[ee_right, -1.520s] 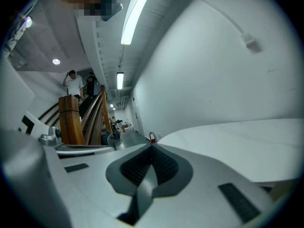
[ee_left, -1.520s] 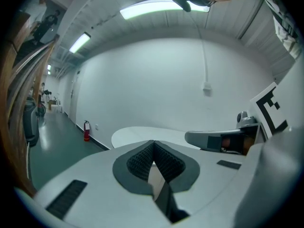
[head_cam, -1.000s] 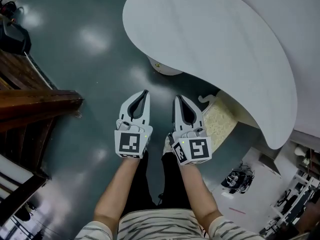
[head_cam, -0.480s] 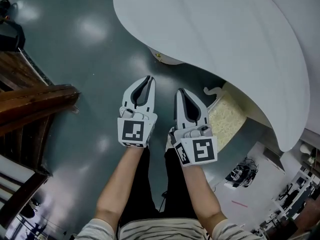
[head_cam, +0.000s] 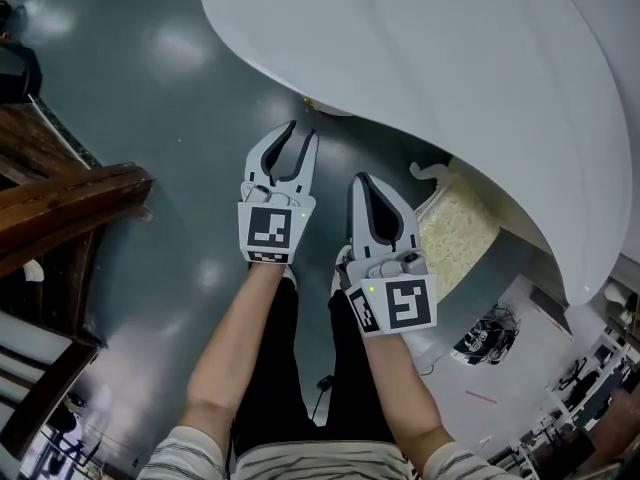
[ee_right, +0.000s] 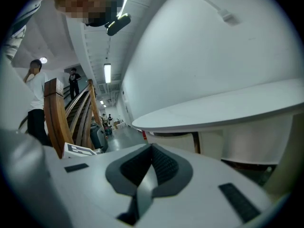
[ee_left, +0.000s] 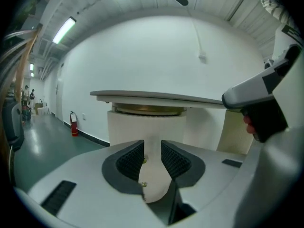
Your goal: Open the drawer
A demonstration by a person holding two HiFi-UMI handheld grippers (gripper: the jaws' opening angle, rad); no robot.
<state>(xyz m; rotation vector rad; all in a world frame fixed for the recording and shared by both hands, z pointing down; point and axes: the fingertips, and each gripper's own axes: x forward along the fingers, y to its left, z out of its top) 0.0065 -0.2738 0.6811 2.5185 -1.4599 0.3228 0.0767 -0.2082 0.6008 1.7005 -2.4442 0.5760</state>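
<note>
No drawer front shows plainly. A white curved tabletop (head_cam: 430, 78) stands on a cream pedestal (ee_left: 142, 125), and two small brass knobs (ee_left: 145, 159) on the pedestal show through the left jaws. My left gripper (head_cam: 301, 132) points at the pedestal below the table's edge. Its jaws are opening, with a gap and nothing between them (ee_left: 152, 148). My right gripper (head_cam: 358, 180) hangs beside it, a little farther back, with its pads together and nothing in them (ee_right: 152, 148).
A wooden stair rail (head_cam: 70, 203) runs along the left. A cream textured panel (head_cam: 455, 233) stands under the table's right part. Cables and clutter (head_cam: 490, 338) lie at the lower right. People stand far off by the stairs (ee_right: 33, 99). The floor is grey-green.
My left gripper has moved forward toward the pedestal, ahead of the right one, and its jaws have parted from shut. The right gripper has stayed shut.
</note>
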